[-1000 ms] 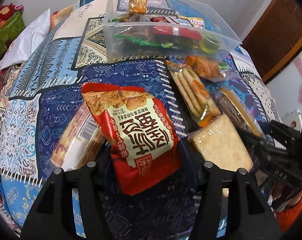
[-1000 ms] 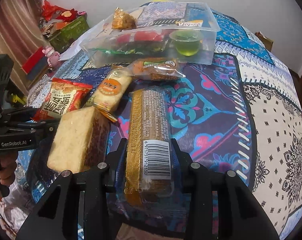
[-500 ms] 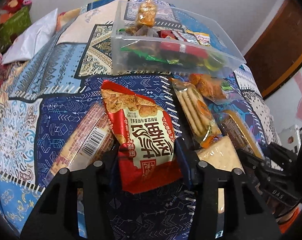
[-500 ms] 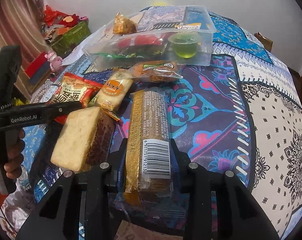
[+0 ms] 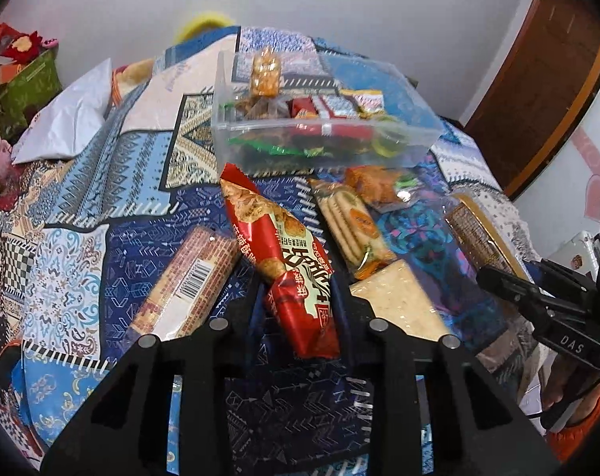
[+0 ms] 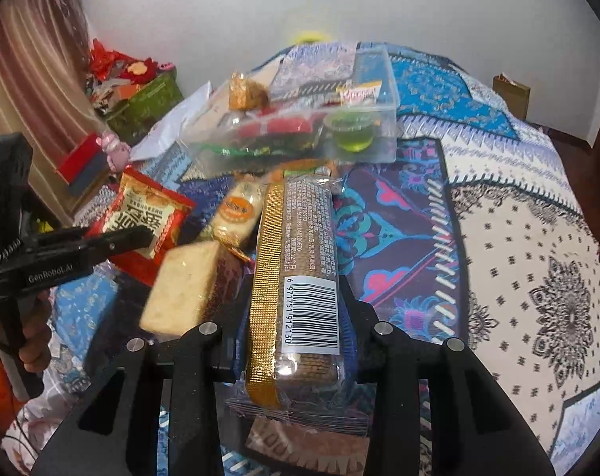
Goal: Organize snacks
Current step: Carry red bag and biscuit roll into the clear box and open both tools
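From the left wrist camera, the left gripper [image 5: 300,293] is clamped on a glossy red snack bag [image 5: 290,265], crinkled and twisted where the black fingers pinch its lower half, its top raised toward a clear plastic box [image 5: 319,139]. The box sits on a patterned quilt [image 5: 81,206] and holds a jumble of shiny wrappers. Just left of the bag lies a long biscuit pack [image 5: 188,281] with a barcode; to the right, a see-through sleeve of round crackers [image 5: 351,230] and a pale, rough-faced square cake [image 5: 399,301].

From the right wrist camera, the right gripper [image 6: 296,317] is closed on a long cracker sleeve [image 6: 296,273] — gold-edged film, barcode facing up — pointing toward the box [image 6: 379,146]. The red bag [image 6: 145,218] shows at left, pinched in the other gripper [image 6: 113,244].
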Available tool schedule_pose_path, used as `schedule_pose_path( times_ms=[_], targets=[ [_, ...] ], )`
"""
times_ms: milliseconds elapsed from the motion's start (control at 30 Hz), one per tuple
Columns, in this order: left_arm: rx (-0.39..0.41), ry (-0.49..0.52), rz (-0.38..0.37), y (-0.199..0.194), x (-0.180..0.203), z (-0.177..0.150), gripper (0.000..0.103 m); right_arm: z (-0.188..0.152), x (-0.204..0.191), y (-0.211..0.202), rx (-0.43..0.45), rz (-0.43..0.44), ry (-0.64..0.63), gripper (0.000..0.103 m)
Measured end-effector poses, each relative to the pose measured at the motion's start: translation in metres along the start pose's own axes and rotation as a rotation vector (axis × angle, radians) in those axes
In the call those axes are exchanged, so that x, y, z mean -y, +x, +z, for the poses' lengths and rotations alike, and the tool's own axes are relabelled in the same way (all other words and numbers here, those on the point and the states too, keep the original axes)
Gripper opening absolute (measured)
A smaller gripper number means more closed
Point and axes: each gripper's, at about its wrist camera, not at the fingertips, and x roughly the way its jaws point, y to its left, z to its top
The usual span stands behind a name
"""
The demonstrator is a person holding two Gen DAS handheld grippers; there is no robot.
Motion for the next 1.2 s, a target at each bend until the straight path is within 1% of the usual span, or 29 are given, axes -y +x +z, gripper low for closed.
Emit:
schedule_pose_path(
  times_ms=[167,333,467,633,767,933,1033,1133,1200],
  targets=[
    [0.043,0.015,-0.003,-0.015,0.006,0.009,0.031,0.013,-0.001,-0.011,0.042,0.002,0.0,0.034],
    [0.092,0.033,0.002,-0.025,0.008,0.027,0.031,0.031,-0.005,-0.011,0.076,0.002,-0.011,0.034],
    [0.111,0.029,-0.006,-0.022,0.006,0.047,0.031,0.051,-0.007,-0.006,0.107,0.004,-0.016,0.034],
    [0.118,-0.003,-0.026,-0.012,-0.003,0.072,0.031,0.077,-0.007,0.005,0.132,0.017,-0.007,0.034],
    [0.13,-0.016,-0.011,0.001,-0.011,0.095,0.031,0.103,-0.01,0.021,0.144,0.013,-0.02,0.034],
    [0.121,-0.03,-0.007,0.022,-0.021,0.116,0.031,0.132,-0.016,0.045,0.142,0.015,-0.031,0.034],
    [0.115,-0.035,-0.006,0.034,-0.027,0.126,0.031,0.146,-0.02,0.062,0.133,0.02,-0.031,0.034],
    [0.102,-0.04,0.005,0.048,-0.032,0.134,0.031,0.158,-0.024,0.083,0.109,0.024,-0.029,0.034],
    [0.102,-0.042,-0.003,0.054,-0.035,0.138,0.031,0.165,-0.027,0.098,0.087,0.027,-0.031,0.034]
  ],
)
